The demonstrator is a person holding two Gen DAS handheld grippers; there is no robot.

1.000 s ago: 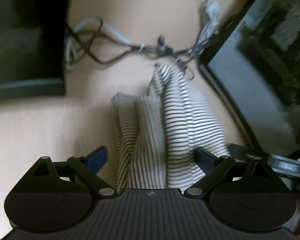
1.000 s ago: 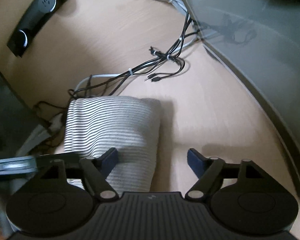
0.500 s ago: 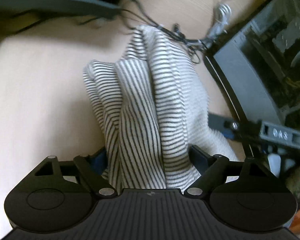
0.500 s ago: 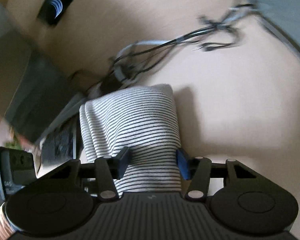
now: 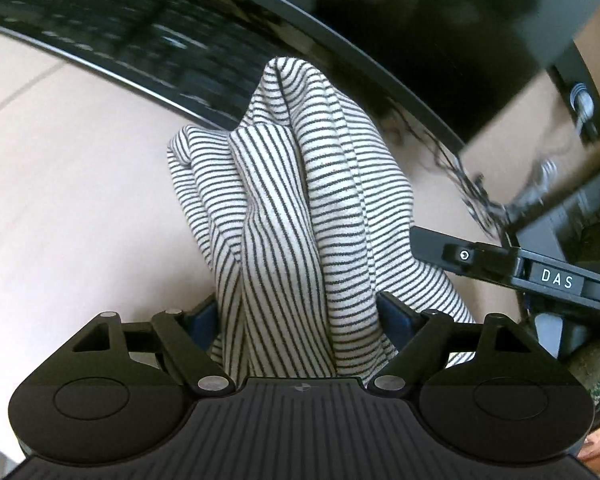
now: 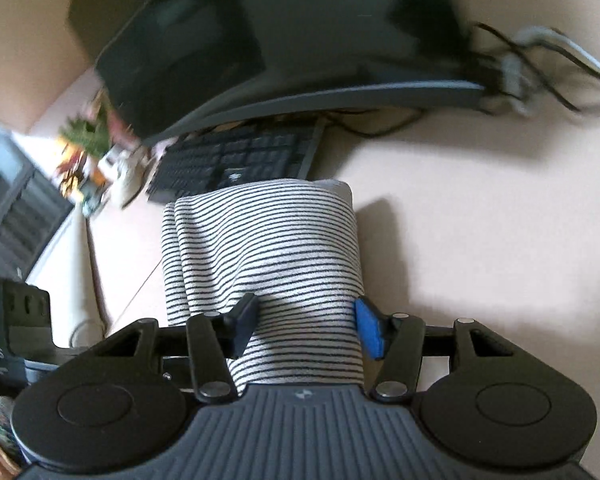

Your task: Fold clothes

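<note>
A folded white garment with thin black stripes (image 5: 300, 216) is held up over the light wooden desk (image 5: 80, 184). My left gripper (image 5: 300, 320) is shut on its near end, the cloth bunched between the blue pads. In the right wrist view the same striped garment (image 6: 268, 248) runs forward as a rolled bundle, and my right gripper (image 6: 304, 328) is shut on it, its blue pads pressed against both sides. The right gripper's body (image 5: 540, 276), marked DAS, shows at the right of the left wrist view.
A black keyboard (image 6: 240, 160) lies beyond the garment in the right wrist view, under a dark monitor (image 6: 260, 40). A dark curved monitor edge (image 5: 260, 40) crosses the top of the left wrist view. Tangled cables (image 6: 532, 64) lie at the back right.
Both grippers closed on the striped garment and lifted it off the desk. They have swung round, so the keyboard and monitor now fill the background instead of the cables.
</note>
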